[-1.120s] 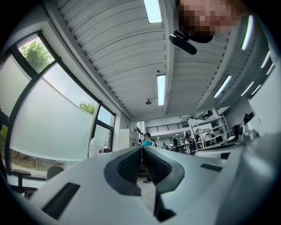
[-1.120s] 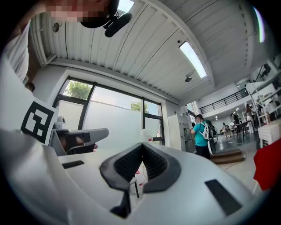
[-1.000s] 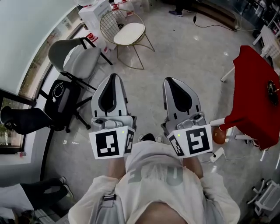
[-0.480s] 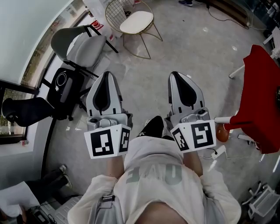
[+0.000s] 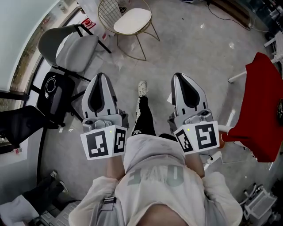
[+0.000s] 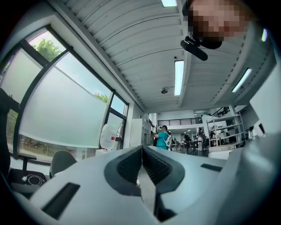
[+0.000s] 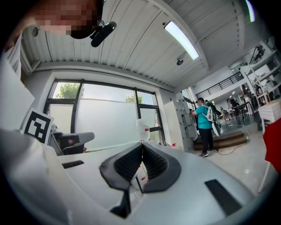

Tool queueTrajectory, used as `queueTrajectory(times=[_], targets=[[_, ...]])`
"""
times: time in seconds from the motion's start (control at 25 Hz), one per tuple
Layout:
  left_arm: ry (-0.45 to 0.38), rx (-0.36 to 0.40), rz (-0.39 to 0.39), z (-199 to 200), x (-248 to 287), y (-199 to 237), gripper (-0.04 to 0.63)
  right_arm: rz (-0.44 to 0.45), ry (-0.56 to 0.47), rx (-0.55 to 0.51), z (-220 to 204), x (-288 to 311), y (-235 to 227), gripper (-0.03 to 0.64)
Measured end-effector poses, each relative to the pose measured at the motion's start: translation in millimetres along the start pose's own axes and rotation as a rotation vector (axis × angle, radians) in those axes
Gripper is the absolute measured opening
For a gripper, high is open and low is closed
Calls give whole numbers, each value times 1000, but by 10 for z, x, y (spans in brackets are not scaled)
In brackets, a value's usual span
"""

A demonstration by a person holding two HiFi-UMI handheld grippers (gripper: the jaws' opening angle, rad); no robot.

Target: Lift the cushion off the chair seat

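A cream round cushion (image 5: 129, 20) lies on the seat of a gold wire chair (image 5: 116, 9) at the top of the head view, well ahead of both grippers. My left gripper (image 5: 98, 76) and right gripper (image 5: 181, 76) are held side by side in front of the person's body, pointing roughly level. Both are shut with nothing between the jaws. In the left gripper view the left gripper (image 6: 142, 147) has its dark pads meeting at the tip. The right gripper (image 7: 142, 144) looks the same in its own view. Neither touches the cushion.
A grey office chair (image 5: 70, 48) stands left of the wire chair, with a black bag (image 5: 55, 95) beside it. A red cloth-covered table (image 5: 261, 106) is at the right. The person's leg and shoe (image 5: 142, 88) show between the grippers. A person in teal (image 7: 204, 125) stands far off.
The person has stepped forward: a leg and shoe now show between the grippers. Both grippers have moved ahead and a little down together. Their jaws stay shut.
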State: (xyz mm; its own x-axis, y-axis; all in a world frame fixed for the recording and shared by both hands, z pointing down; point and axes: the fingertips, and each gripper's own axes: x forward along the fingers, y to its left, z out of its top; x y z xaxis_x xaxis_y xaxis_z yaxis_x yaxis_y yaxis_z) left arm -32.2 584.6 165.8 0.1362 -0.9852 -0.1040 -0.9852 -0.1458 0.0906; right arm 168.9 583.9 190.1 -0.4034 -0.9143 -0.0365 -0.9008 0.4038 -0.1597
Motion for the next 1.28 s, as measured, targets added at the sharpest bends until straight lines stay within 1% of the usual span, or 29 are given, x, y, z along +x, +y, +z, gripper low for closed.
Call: queueTrajectory(times=[0.08,0.2,0.32,0.48,0.6,0.68,0.84,1.0,1.16,1.28], targets=[[13,-4,-8,-122,390,83,14,-12,8,2,-55,335,-147,17],[34,10,-10,-235,1064,289,14,-14,24,12,-102,1034,-332,17],[49,-1,-6,-279,1777,595,14,-11,51,6,-101,1814,-442,17],[74,-6,-25,-349,2742,1014,14,-13,87,-19,-75,2816,-536,17],[64,-8,-39,-345,3374,1293,14,-23,110,-39,-41,3477,-614,17],[53,-8,-52,-335,3726,1403,14,-30,133,-49,-25,3857,-698,17],[40,-13,-74,-400,4237,1540,14,-13,169,-94,-44,4405,-783,17],[59,-31,-63,-489,4556,1675,14,-14,187,-78,-128,4678,-834,17],[77,-4,-77,-553,4817,1582,14,-25,184,-34,-199,4879,-1074,17],[75,12,-75,-545,4998,1447,14,-10,160,-22,-158,5029,-1259,17]])
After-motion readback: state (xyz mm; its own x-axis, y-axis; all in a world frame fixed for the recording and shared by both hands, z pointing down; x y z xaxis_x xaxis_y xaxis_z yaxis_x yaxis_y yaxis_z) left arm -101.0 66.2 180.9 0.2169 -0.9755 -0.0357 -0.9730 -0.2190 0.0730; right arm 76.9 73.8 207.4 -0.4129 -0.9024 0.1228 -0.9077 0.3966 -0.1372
